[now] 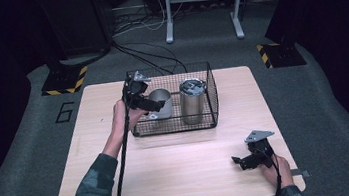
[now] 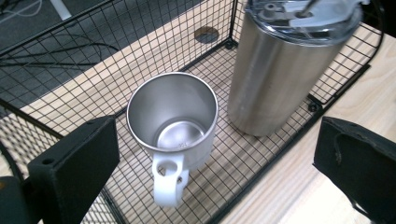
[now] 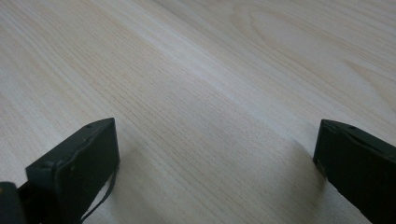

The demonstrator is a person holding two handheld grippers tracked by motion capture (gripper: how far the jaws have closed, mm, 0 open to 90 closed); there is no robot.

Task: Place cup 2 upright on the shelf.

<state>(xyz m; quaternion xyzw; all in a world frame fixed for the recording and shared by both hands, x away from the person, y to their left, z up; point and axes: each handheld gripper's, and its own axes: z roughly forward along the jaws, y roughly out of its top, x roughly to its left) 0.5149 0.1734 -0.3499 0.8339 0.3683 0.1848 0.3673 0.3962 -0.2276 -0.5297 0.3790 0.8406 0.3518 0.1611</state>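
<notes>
Pale wooden table (image 1: 181,172), black wire basket (image 1: 210,93) mid-frame holding 2 things: short steel mug with white handle (image 2: 173,121) and tall lidded steel tumbler (image 2: 280,70). Left gripper (image 1: 152,105) hovers wide open, empty, above the mug; I'd center on its rim. Right gripper (image 1: 240,161) idles open at lower right.

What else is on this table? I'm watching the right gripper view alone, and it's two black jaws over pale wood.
Observer: At the far side of the table, well away from the right gripper, stands a black wire basket.
Operator: Is there anything in it?
Observer: An empty steel mug with a white handle and a taller lidded steel tumbler, both upright, side by side.
Operator: And the other hand?
Observer: The left gripper hovers at the basket's left end, above the mug. Its jaws are wide open and touch nothing.
</notes>
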